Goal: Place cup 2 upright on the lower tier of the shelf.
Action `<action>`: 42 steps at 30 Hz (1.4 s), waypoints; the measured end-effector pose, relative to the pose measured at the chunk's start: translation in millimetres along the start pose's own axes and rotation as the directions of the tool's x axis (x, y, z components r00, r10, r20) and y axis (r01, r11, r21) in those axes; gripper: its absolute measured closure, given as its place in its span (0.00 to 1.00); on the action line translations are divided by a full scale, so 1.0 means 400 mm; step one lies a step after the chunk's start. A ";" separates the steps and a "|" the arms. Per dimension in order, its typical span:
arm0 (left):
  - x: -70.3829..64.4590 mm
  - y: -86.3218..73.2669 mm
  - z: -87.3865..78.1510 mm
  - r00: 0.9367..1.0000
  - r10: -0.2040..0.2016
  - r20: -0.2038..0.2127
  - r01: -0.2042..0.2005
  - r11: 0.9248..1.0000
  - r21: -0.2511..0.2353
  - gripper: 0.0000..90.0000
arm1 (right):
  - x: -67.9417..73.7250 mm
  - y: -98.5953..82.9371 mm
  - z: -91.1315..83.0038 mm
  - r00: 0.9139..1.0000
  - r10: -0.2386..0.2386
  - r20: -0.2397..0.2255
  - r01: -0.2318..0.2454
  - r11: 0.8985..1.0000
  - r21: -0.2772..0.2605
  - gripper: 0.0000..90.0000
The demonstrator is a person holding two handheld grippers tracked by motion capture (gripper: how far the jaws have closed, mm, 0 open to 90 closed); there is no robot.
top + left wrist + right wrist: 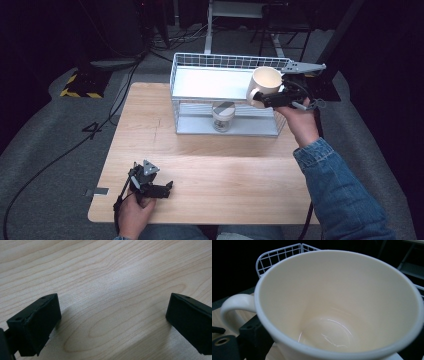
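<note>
A cream mug (265, 82) hangs upright above the right end of the white wire rack's (200, 60) top shelf, with my right gripper (270, 99) shut on its lower body near the handle. In the right gripper view the mug (337, 302) is empty inside, its handle (233, 305) points left, and one black finger (253, 333) presses its wall. My left gripper (165, 189) rests on the wooden table (225, 170) near the front left corner. Its jaws stand wide apart over bare wood (112, 290), holding nothing.
A glass jar (223, 116) with a striped lid stands on the rack's lower shelf, about the middle. The rack sits at the table's far edge. A denim sleeve (345, 195) reaches in from the right. Cables (60, 155) run over the grey floor on the left.
</note>
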State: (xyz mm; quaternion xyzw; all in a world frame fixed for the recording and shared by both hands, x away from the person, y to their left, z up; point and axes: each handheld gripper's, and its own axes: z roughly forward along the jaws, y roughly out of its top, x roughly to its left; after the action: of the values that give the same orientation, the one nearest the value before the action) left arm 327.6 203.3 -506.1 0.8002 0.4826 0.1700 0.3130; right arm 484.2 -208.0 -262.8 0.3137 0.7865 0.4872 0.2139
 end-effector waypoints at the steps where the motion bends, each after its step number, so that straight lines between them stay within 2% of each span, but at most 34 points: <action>1: 0.000 0.000 0.000 1.000 0.000 0.000 0.000 1.000 0.000 0.00 | -0.002 0.012 0.015 1.000 0.004 0.009 -0.004 1.000 0.002 0.09; 12: 0.000 0.000 0.000 1.000 -0.002 0.001 0.002 1.000 0.000 0.00 | -0.016 0.058 0.108 0.999 0.007 0.033 -0.008 1.000 0.029 0.09; 14: 0.000 0.000 0.000 1.000 -0.003 0.001 0.003 1.000 -0.001 0.00 | -0.018 0.060 0.127 0.999 0.000 0.053 -0.002 0.999 0.038 0.09; 21: 0.000 0.000 0.001 1.000 -0.003 0.001 0.003 1.000 -0.002 0.00 | -0.028 0.060 0.187 0.996 0.039 0.074 -0.041 0.999 0.034 0.09; 30: 0.000 0.002 0.001 1.000 -0.001 -0.001 0.001 1.000 0.000 0.00 | -0.031 0.061 0.235 0.995 0.048 0.093 -0.050 0.998 0.026 0.09; 42: 0.000 0.002 0.001 1.000 -0.001 -0.001 0.001 1.000 0.000 0.00 | -0.036 0.051 0.259 0.993 0.059 0.099 -0.062 0.998 0.030 0.09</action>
State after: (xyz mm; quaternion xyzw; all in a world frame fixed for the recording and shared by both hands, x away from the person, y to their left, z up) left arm 328.3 202.8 -506.1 0.7997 0.4833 0.1704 0.3129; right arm 566.8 -145.7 -288.9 0.3642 0.7732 0.4643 0.2322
